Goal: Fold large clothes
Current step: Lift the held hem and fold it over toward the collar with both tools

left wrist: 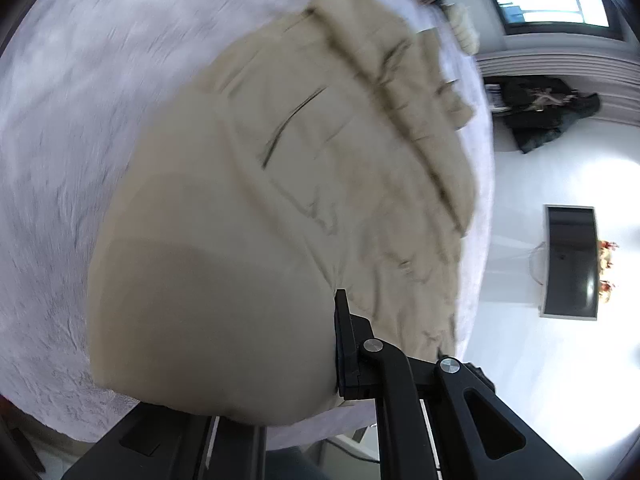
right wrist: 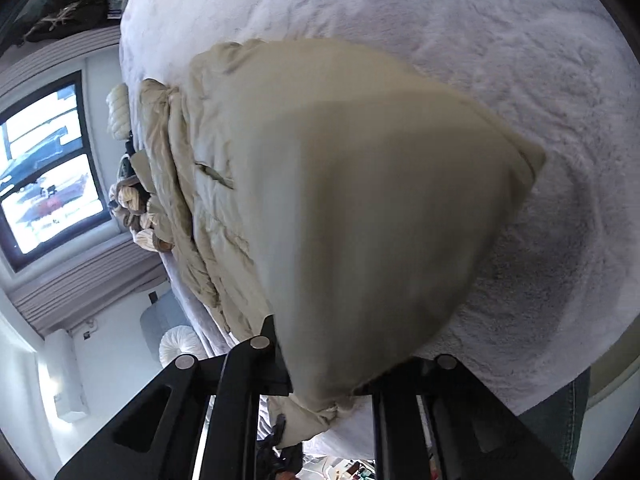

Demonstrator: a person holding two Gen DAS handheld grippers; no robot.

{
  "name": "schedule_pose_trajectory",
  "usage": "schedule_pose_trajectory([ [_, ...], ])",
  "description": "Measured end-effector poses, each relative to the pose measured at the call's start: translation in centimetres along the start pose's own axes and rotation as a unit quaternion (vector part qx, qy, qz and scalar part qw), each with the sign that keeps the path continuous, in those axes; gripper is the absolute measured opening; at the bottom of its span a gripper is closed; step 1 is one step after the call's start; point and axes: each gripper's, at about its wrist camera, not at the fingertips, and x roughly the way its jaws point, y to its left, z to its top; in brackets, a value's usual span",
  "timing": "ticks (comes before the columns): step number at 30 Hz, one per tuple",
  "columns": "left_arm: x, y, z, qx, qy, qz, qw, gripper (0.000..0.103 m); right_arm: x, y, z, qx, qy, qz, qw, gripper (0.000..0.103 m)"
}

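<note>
Large beige padded jacket [left wrist: 304, 184] spread across the fluffy pale lilac bed cover [left wrist: 60, 120], near hem lifted. Left tongs [left wrist: 332, 368] clenched on the hem's edge, fabric bulging over the black fingers [left wrist: 344, 344]. Right tongs [right wrist: 324, 376] likewise clamped on the raised fold. Knitted cream clothes [right wrist: 132, 204] heaped beyond the jacket, near the window [right wrist: 48, 168].

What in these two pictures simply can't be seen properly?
- Left wrist view: left gripper has one finger hidden behind the beige garment.
- Right wrist view: right gripper fingertips buried in that garment.
- Both views: garment type unclear, bunched and blurred.
- Pile by the window: too small.
</note>
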Motion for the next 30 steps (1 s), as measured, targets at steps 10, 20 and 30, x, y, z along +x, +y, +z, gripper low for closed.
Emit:
schedule_pose_trajectory([
  [10, -4.3, -6.4, 5.1, 0.041, -0.060, -0.032, 0.9968, 0.012, -1.0, 10.6, 2.3, -0.109, 0.020, 0.056, 0.992, 0.010],
  [20, -4.8, -13.3, 14.2, 0.063, -0.119, -0.009, 0.9908, 0.012, 3.5, 25.4, 6.9, -0.253, 0.055, 0.039, 0.965, 0.010],
  [30, 2.5, -13.7, 24.1, 0.062, -0.111, 0.048, 0.9907, 0.012, 13.0, 32.7, 13.6, -0.281, 0.059, -0.018, 0.958, 0.010],
])
